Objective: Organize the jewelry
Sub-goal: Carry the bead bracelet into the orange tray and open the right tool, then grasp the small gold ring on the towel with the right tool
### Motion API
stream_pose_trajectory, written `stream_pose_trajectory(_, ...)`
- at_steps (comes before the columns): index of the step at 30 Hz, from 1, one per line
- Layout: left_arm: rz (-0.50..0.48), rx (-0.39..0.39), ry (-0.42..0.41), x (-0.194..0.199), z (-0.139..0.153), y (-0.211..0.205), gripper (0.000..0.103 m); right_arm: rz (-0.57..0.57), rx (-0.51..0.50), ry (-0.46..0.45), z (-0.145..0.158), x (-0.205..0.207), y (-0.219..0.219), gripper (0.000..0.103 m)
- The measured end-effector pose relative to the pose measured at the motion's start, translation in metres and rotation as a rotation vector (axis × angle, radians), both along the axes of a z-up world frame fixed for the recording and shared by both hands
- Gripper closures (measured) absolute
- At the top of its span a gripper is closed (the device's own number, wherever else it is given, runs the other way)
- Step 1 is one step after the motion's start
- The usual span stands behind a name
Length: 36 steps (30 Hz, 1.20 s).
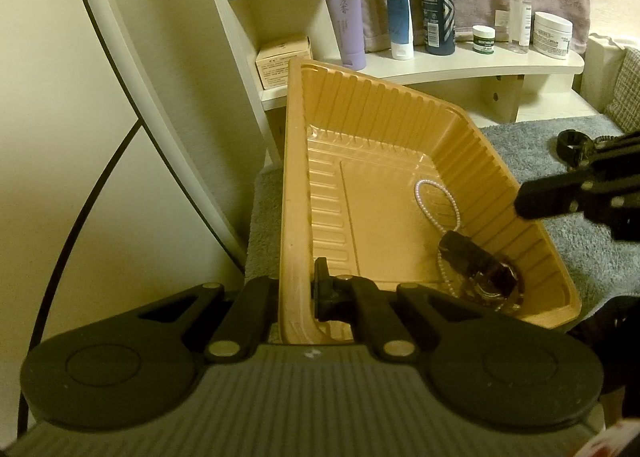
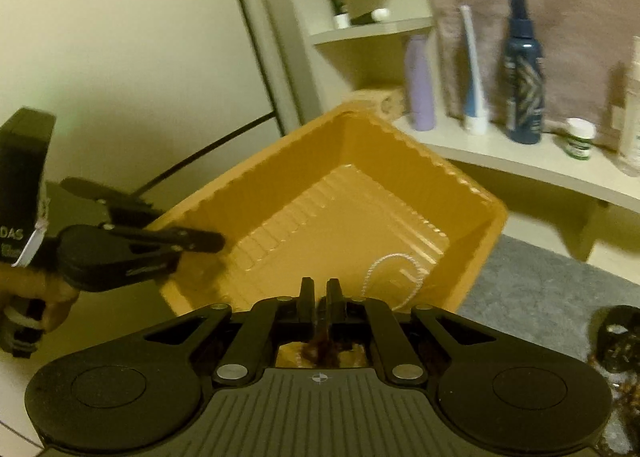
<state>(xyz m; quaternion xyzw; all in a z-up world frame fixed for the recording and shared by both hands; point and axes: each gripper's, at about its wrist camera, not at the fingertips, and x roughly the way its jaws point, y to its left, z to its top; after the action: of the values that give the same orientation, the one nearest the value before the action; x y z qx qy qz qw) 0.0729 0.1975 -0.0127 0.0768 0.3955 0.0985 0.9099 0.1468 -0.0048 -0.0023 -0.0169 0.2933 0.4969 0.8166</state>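
In the left wrist view my left gripper point(image 1: 296, 293) is shut on the near left rim of an orange ribbed plastic tray point(image 1: 384, 105). Inside the tray lie a pearl strand point(image 1: 436, 197) and, in the near right corner, a dark brown beaded piece point(image 1: 480, 269). My right gripper point(image 1: 524, 205) hovers over the tray's right rim, nothing hanging from its tip. In the right wrist view my right gripper point(image 2: 320, 289) shows only a thin slit between its fingers; dark brown shows low in that slit. The pearl strand point(image 2: 390, 271) lies just ahead. My left gripper point(image 2: 216, 243) grips the tray point(image 2: 420, 161) from the left.
The tray sits on grey carpet point(image 1: 580, 249) beside a white corner shelf point(image 1: 460, 61) holding several bottles, tubes and jars. A black ring-shaped piece point(image 1: 572, 145) lies on the carpet to the right, with dark jewelry point(image 2: 616, 337) nearby. A pale wall and a black cable point(image 1: 80, 217) are on the left.
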Motion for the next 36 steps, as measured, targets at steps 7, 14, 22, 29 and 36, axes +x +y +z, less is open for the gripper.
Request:
stream_pose_trajectory(7, 0.000, 0.000, -0.001, 0.000, 0.000, 0.000, 0.101, -0.123, 0.031, -0.003, 0.001, 0.009, -0.034, 0.089)
stream_pose_trajectory(14, 0.000, 0.001, 0.002, 0.000, 0.000, 0.000, 0.101, -0.317, 0.017, -0.026, -0.014, 0.012, -0.084, 0.068)
stream_pose_trajectory(22, 0.001, 0.003, 0.002, 0.000, 0.000, 0.000, 0.101, -0.466, -0.104, -0.050, -0.050, 0.006, -0.121, 0.064)
stream_pose_trajectory(29, 0.000, 0.004, 0.002, 0.000, 0.000, 0.000, 0.101, -0.488, -0.165, -0.075, -0.068, 0.007, -0.120, 0.064)
stream_pose_trajectory(36, 0.000, 0.004, 0.004, 0.000, 0.000, 0.001, 0.101, -0.437, -0.211, -0.115, -0.080, 0.011, -0.102, 0.064)
